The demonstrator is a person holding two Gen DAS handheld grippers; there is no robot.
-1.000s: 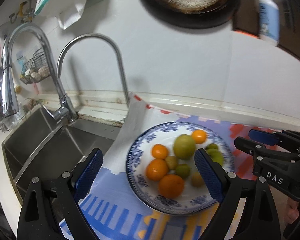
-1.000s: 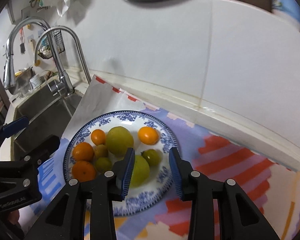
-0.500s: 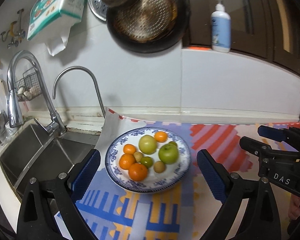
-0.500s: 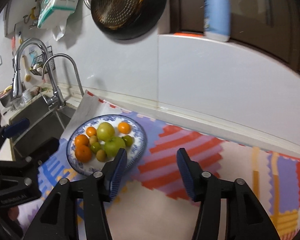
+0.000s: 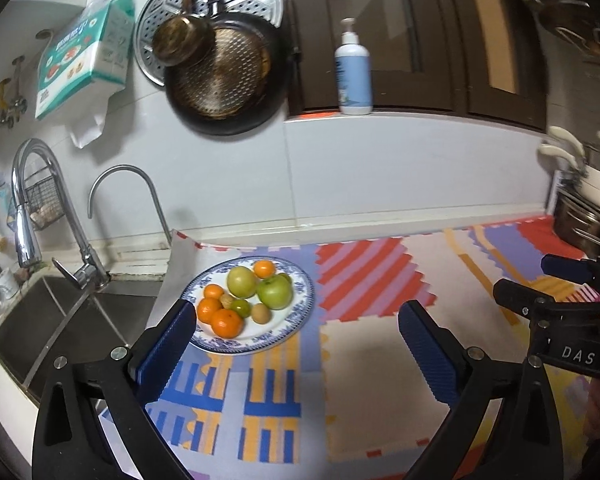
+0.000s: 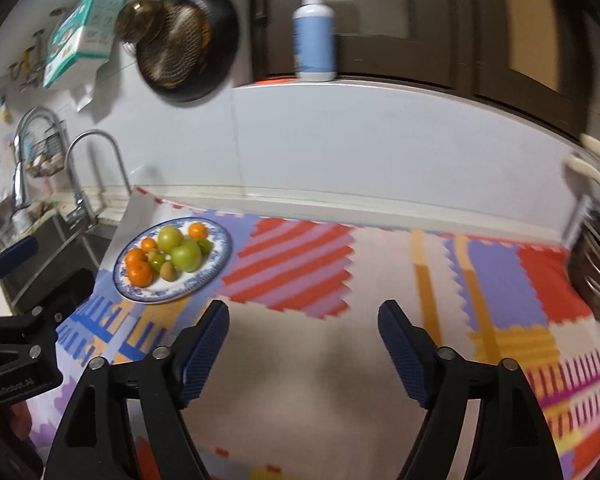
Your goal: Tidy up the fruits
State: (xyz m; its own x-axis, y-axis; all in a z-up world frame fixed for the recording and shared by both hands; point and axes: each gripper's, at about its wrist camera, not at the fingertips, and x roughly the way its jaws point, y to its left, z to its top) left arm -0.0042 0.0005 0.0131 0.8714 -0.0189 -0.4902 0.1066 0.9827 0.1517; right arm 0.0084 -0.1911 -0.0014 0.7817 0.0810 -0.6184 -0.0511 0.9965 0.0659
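A: Fruits, a mixed pile of orange mandarins, round green apples and small brownish kiwis, all lying on the blue-and-white patterned china plate. Plate sits ahead of the left gripper, just past its left fingertip, on the colourful foam puzzle mat.

B: Fingers?

A: Both grippers spread wide, grasping nothing. The right gripper hangs over bare mat; plate is well ahead and left of its fingers.

B: Step?

A: Judged: fruit looks gathered, so either finished or between picks. No loose fruit visible. Any further pick needs a reach forward-left, fingers straddling one fruit, narrowed for the small ones.
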